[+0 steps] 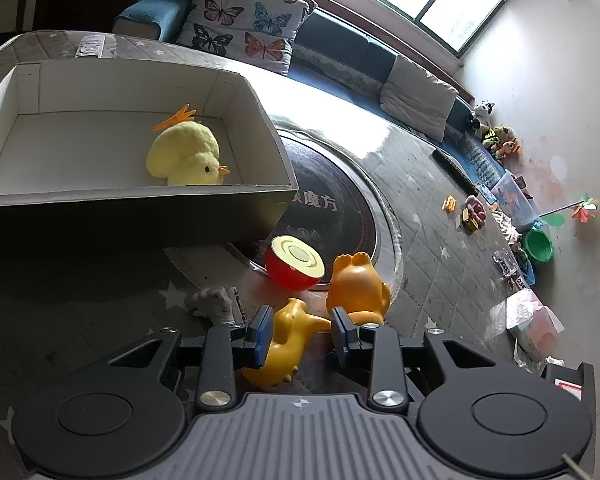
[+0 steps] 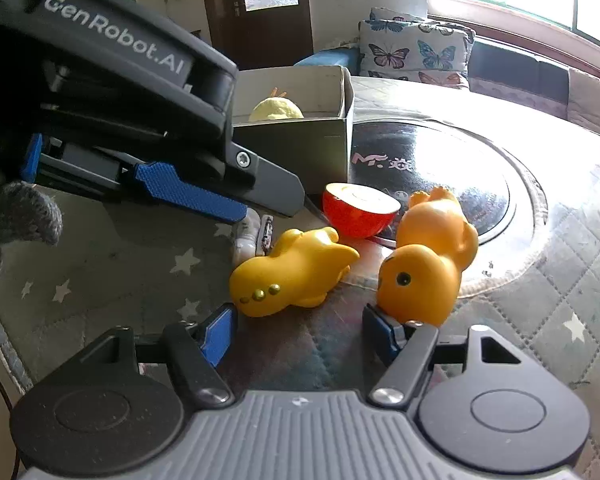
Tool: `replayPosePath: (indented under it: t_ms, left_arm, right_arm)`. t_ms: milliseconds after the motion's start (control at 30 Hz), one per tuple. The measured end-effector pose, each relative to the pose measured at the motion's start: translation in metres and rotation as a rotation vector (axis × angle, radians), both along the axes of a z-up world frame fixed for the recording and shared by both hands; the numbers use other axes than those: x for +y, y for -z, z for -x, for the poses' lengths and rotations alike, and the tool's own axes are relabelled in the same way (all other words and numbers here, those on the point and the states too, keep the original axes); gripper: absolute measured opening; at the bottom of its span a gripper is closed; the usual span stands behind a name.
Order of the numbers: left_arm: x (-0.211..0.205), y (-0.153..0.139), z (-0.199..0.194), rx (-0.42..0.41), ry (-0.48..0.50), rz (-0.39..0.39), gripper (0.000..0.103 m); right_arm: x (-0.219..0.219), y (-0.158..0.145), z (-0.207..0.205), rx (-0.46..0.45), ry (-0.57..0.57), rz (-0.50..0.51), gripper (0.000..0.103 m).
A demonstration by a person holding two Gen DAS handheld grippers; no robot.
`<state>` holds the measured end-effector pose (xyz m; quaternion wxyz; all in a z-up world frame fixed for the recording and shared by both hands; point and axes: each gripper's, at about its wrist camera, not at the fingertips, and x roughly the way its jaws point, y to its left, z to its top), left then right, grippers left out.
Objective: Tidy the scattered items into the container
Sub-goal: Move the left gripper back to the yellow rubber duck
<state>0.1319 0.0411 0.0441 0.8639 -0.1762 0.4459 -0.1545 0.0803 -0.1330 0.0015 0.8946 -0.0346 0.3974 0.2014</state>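
An open cardboard box [image 1: 256, 96] [image 2: 346, 92] holds a yellow plush chick [image 1: 186, 152] [image 2: 276, 110]. On the quilted mat lie a yellow rubber toy [image 1: 288, 340] [image 2: 292, 270], an orange rubber duck [image 1: 358, 284] [image 2: 428, 264] and a red half-apple toy [image 1: 294, 262] [image 2: 360, 210]. My left gripper [image 1: 302, 334] is open, its jaws either side of the yellow toy; it also shows in the right wrist view [image 2: 204, 196], above the toy. My right gripper [image 2: 300, 334] is open and empty, just in front of the yellow toy and the duck.
A small grey-white item [image 1: 214, 304] [image 2: 248, 232] lies left of the yellow toy. A round black disc with white lettering [image 1: 332, 200] [image 2: 428, 176] lies under the box corner. A sofa with butterfly cushions [image 1: 244, 20] stands behind; toys and a green bowl [image 1: 538, 244] clutter the far right.
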Motion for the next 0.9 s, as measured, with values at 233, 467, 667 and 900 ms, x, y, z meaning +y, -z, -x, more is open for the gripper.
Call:
replayPosePath:
  t_ms: [233,467,667,900]
  left_arm:
    - [-0.004,0.003,-0.002,0.008,0.009,-0.001,0.035]
    - [-0.01,0.006,-0.007,0.016,0.025,-0.008,0.035]
    - [-0.015,0.006,-0.014,0.014,0.049,-0.02,0.035]
    - [-0.028,0.006,-0.021,0.014,0.095,-0.059,0.035]
  right_arm:
    - [-0.005,-0.001,0.003,0.004,0.02,0.002,0.071]
    - [-0.002,-0.002,0.006,0.004,-0.01,-0.022,0.071]
    - [0.001,0.0,0.004,-0.001,-0.015,-0.035,0.071]
    - [0.001,0.0,-0.001,-0.003,-0.008,-0.051,0.071]
